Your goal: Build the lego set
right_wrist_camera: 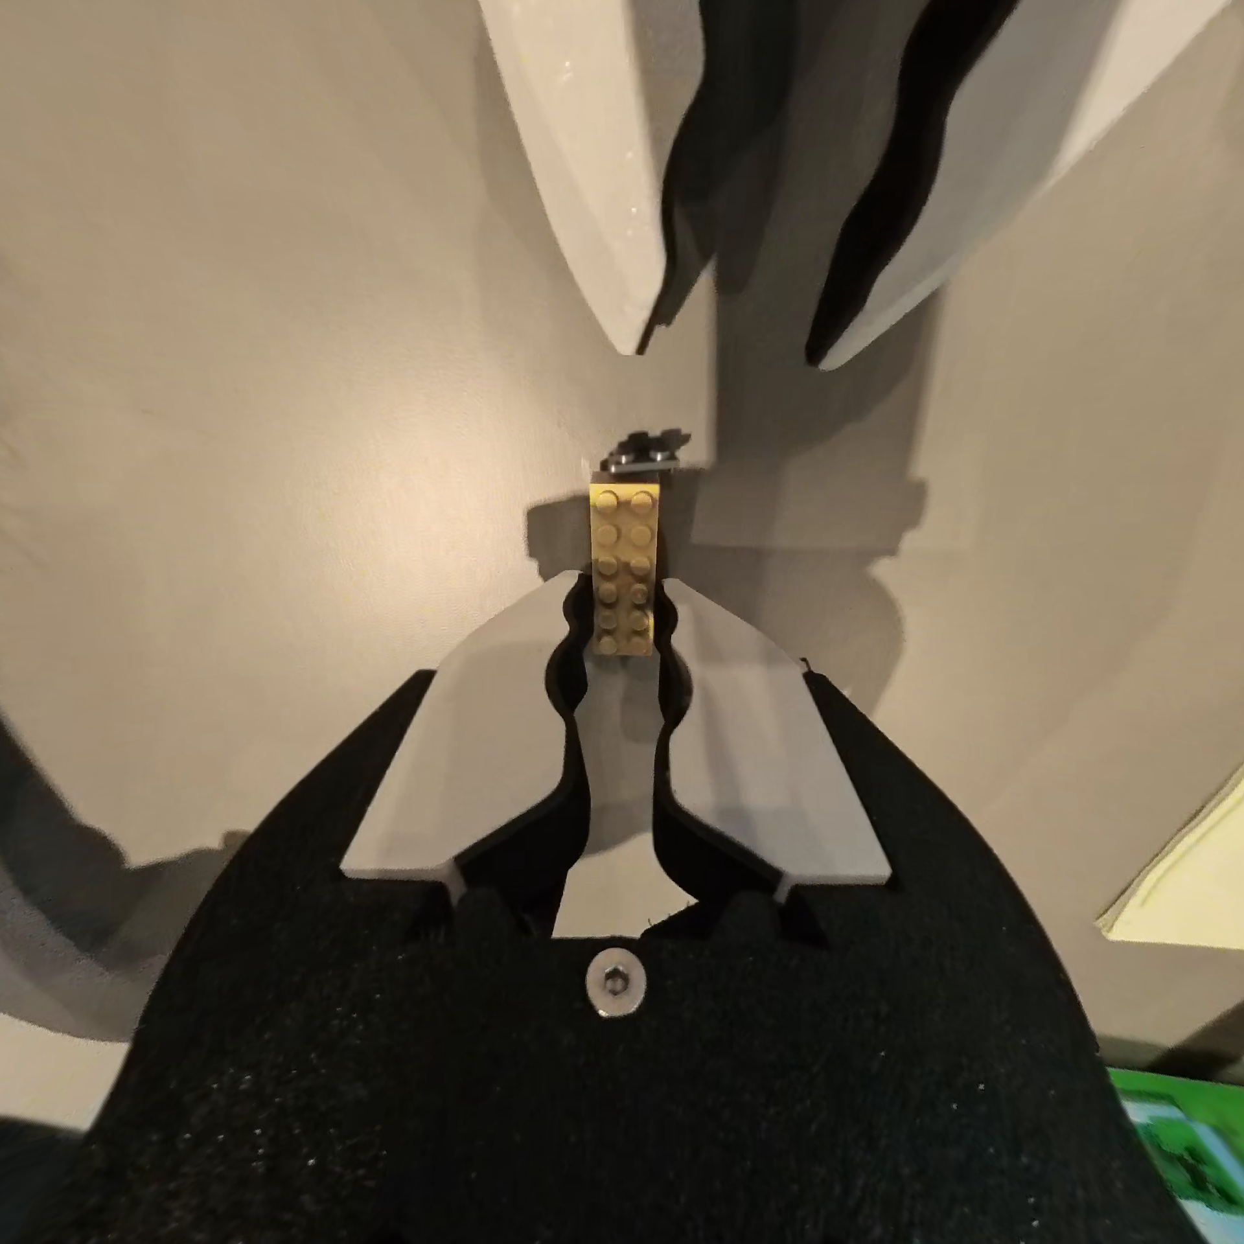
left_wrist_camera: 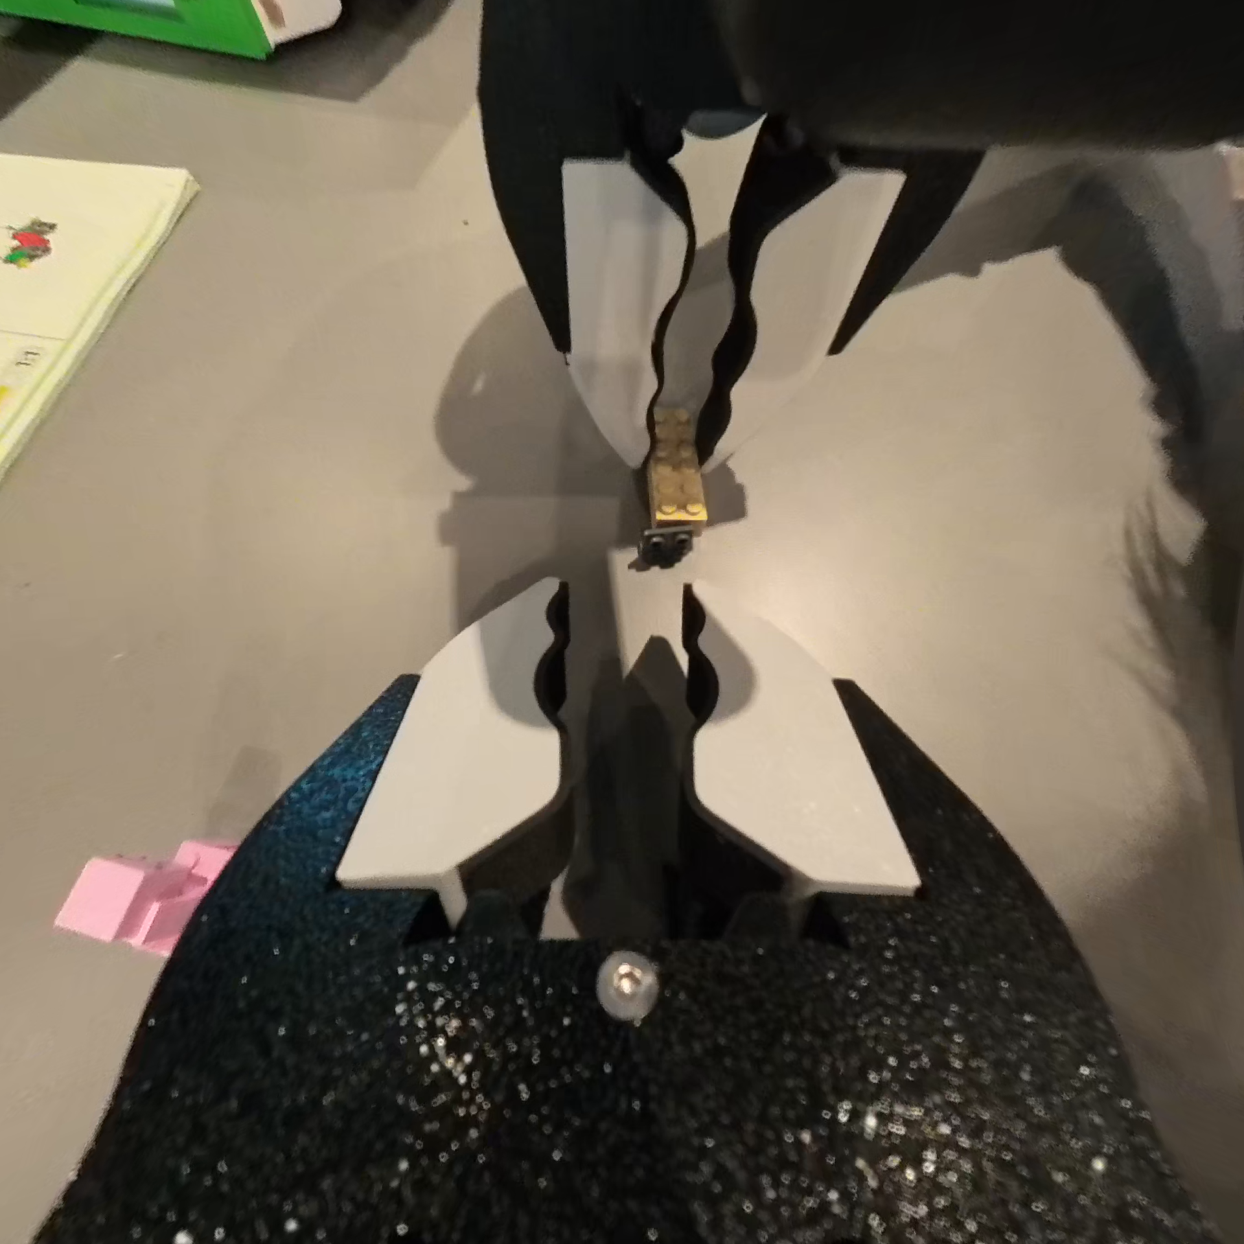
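Observation:
My right gripper [right_wrist_camera: 623, 582] is shut on a tan two-by-six plate [right_wrist_camera: 623, 538], studs up, held just above the grey table. A small black piece [right_wrist_camera: 646, 454] sits against the plate's far end. In the left wrist view the right gripper [left_wrist_camera: 676, 437] comes in from the top with the tan plate [left_wrist_camera: 678, 495] and the black piece [left_wrist_camera: 663, 542] pointing at me. My left gripper [left_wrist_camera: 623, 592] is open and empty, its tips a short way from the black piece. It shows at the top of the right wrist view [right_wrist_camera: 727, 357].
An instruction booklet [left_wrist_camera: 67, 283] lies at the left and a green box [left_wrist_camera: 168, 27] at the far left corner. Pink bricks [left_wrist_camera: 141, 902] lie beside my left gripper. The booklet [right_wrist_camera: 1185, 868] and box [right_wrist_camera: 1191, 1144] also show in the right wrist view. My hands' fingertips stand some 7 cm from each other.

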`<state>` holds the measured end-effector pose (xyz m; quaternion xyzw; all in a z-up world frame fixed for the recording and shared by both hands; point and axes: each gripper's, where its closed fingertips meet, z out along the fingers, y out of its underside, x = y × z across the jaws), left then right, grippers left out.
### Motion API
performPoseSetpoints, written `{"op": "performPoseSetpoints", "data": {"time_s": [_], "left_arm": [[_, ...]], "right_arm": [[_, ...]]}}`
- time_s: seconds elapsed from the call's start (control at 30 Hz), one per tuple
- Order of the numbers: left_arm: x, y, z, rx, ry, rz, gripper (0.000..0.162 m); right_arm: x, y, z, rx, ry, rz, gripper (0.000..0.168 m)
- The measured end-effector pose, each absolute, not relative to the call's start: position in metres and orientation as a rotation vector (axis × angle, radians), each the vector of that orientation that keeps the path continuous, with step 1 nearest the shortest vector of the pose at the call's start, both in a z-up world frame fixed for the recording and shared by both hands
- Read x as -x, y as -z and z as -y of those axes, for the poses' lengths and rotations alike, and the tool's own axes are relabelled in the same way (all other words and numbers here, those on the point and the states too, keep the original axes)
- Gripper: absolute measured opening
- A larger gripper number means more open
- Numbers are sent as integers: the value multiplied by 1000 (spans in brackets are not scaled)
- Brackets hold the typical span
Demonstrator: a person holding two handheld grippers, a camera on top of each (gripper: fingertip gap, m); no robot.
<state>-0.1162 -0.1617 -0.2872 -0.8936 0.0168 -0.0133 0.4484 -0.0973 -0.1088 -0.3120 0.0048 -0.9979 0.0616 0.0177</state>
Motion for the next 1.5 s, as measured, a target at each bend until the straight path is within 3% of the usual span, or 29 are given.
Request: {"op": "performPoseSetpoints", "data": {"time_s": [0.87,1.4,1.5], "left_arm": [[101,297,154,2233,57,-119,27],[96,298,152,2231,91,-133,6],[95,295,152,2217,82,-151,0]], "right_arm": [[103,312,110,-30,-77,3125,17],[102,304,112,52,-296,3078,24],[101,295,115,139,-500,3019,18]]}}
